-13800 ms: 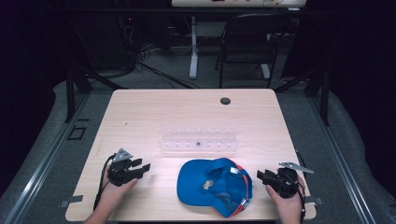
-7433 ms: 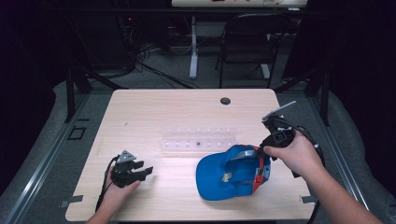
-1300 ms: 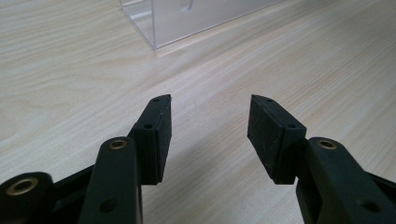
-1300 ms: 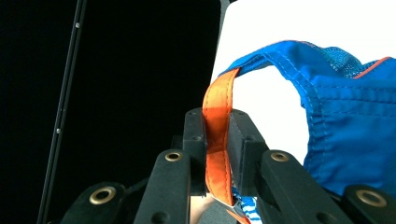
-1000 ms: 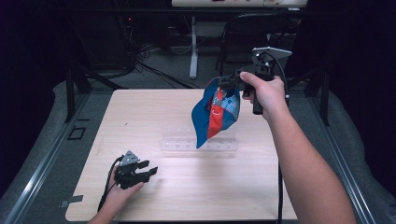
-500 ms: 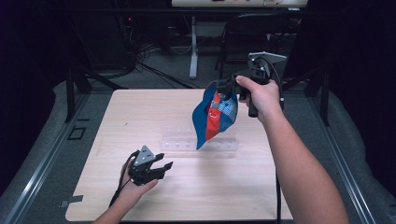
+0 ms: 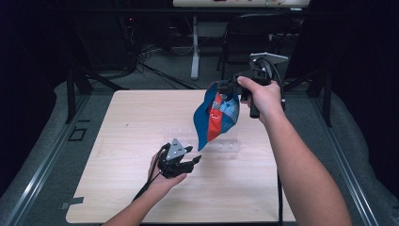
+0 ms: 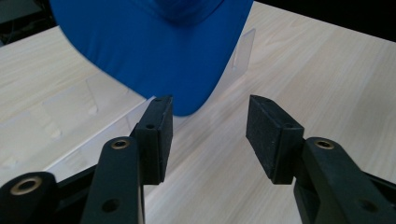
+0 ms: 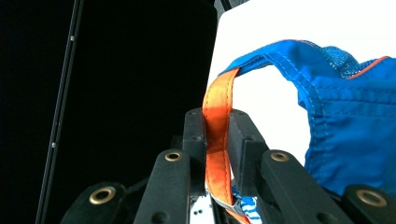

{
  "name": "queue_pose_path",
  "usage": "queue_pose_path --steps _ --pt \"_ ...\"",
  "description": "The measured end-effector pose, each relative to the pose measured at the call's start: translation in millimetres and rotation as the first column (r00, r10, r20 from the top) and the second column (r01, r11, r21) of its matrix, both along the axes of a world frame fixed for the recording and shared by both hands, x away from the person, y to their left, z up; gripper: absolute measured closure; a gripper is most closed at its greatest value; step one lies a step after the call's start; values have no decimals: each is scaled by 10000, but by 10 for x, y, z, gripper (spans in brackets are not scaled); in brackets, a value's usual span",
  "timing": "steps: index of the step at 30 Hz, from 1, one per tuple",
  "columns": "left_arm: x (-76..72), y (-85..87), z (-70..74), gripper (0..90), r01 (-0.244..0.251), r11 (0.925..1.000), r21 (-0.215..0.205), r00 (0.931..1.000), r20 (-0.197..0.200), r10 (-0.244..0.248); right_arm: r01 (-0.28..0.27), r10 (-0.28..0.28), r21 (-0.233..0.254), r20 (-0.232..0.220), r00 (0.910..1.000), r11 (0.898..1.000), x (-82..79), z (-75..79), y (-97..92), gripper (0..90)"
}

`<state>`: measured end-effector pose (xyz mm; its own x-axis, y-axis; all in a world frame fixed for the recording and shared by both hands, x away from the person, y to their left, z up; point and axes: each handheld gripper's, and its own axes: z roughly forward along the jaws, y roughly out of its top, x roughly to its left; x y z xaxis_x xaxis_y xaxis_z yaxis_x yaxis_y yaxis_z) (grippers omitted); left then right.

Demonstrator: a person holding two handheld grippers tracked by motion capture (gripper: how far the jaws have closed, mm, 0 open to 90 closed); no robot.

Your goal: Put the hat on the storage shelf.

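While I hold my right claw (image 7: 230, 87) high over the far side of the worktop (image 7: 122, 117), the cap (image 7: 215, 117) hangs from it with its brim pointing down. The brim tip is just above a clear tray (image 7: 226, 143) lying on the wood. My left claw (image 7: 190, 157) sits lower, near the brim tip, jaws apart with nothing between them; they have just been closing a little.

Along my left claw (image 8: 208, 123), the two black pads (image 8: 268, 135) stand apart, released. The blue brim (image 8: 154, 46) hangs ahead of them and above, its tip close by the left pad; whether it touches, I cannot tell. The tray (image 8: 70, 121) lies beyond.

Along my right claw (image 9: 218, 126), the jaws are clenched on the cap's orange strap (image 9: 215, 116), which runs up between them. The blue cap (image 9: 345, 121) hangs off to the right.
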<state>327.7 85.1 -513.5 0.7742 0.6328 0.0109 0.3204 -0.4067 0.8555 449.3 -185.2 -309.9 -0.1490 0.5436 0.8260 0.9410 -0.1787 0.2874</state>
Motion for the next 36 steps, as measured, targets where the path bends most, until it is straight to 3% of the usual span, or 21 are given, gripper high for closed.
queue_pose_path --steps 5,12,19,23,30,36 --pt "73 -92 -52 564 -219 9998 -27 9997 -71 219 3 -3 8 -16 10000 10000 0 1 7 788" --pt "103 -154 -65 616 -374 9992 161 9992 117 373 -127 127 -22 24 9999 9999 -13 10 13 788" --pt "97 -136 -72 799 -378 9989 281 9989 283 370 -180 180 -19 23 9998 9998 -36 32 41 788" --pt "93 -47 -47 840 -405 9989 227 9985 381 396 -280 280 -42 95 9996 9996 -61 71 52 788" --pt "97 7 -30 863 -407 9990 165 9984 402 400 -284 284 -43 169 9995 9996 -59 71 67 788" --pt "112 6 -99 866 -518 9983 284 9985 204 512 -397 397 -148 -20 9992 9991 -29 -23 90 788"
